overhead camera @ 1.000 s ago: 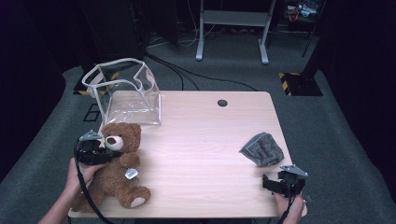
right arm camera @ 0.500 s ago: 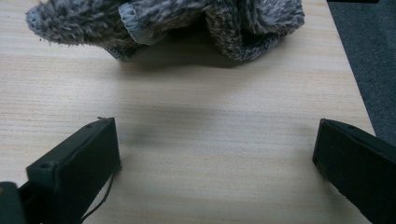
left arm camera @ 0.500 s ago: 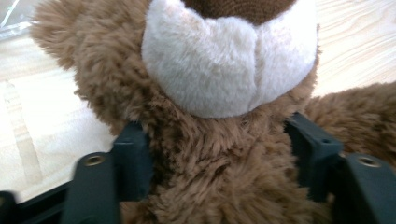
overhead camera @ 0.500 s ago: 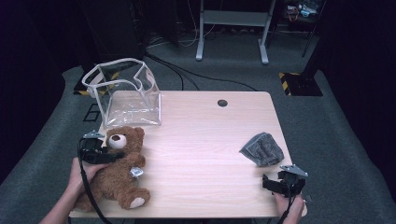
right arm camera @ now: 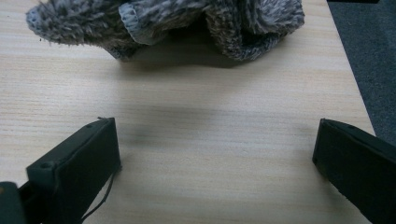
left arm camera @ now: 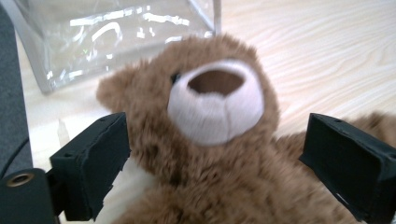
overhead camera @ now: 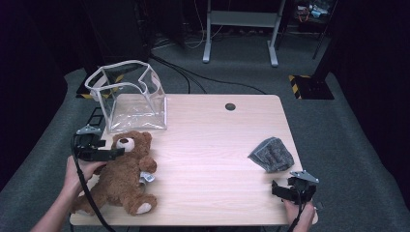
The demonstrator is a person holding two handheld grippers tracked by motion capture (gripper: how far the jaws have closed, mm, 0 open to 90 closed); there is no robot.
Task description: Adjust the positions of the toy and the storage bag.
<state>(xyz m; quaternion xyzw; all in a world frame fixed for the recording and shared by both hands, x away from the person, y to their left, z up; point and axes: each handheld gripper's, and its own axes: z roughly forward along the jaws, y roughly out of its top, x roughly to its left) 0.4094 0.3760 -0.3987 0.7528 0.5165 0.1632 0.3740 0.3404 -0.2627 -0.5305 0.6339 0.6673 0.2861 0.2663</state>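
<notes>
At the far left of the high view, the left gripper (overhead camera: 107, 153) hangs over the head of a brown teddy bear (overhead camera: 123, 176). Its fingers (left arm camera: 91, 165) have just been opening and now stand wide apart, one on each side of the bear's neck without pressing the fur. The bear lies on its back in the lower left of the worktop (overhead camera: 212, 145), head toward the clear plastic bag (overhead camera: 128, 99) just above it in the frame. The bag stands open-mouthed beside the bear, which looks to me like the place the toy is meant to go. With the fingers spread like this, I'd judge the person has let go to find a better hold.

Toward the right of the frame a crumpled grey knitted cloth (overhead camera: 271, 153) sits near the worktop's edge. Below it, in the lower right corner, the right gripper (overhead camera: 288, 189) points at the cloth, its fingers (right arm camera: 77, 163) wide apart over bare wood, seemingly waiting its turn.
</notes>
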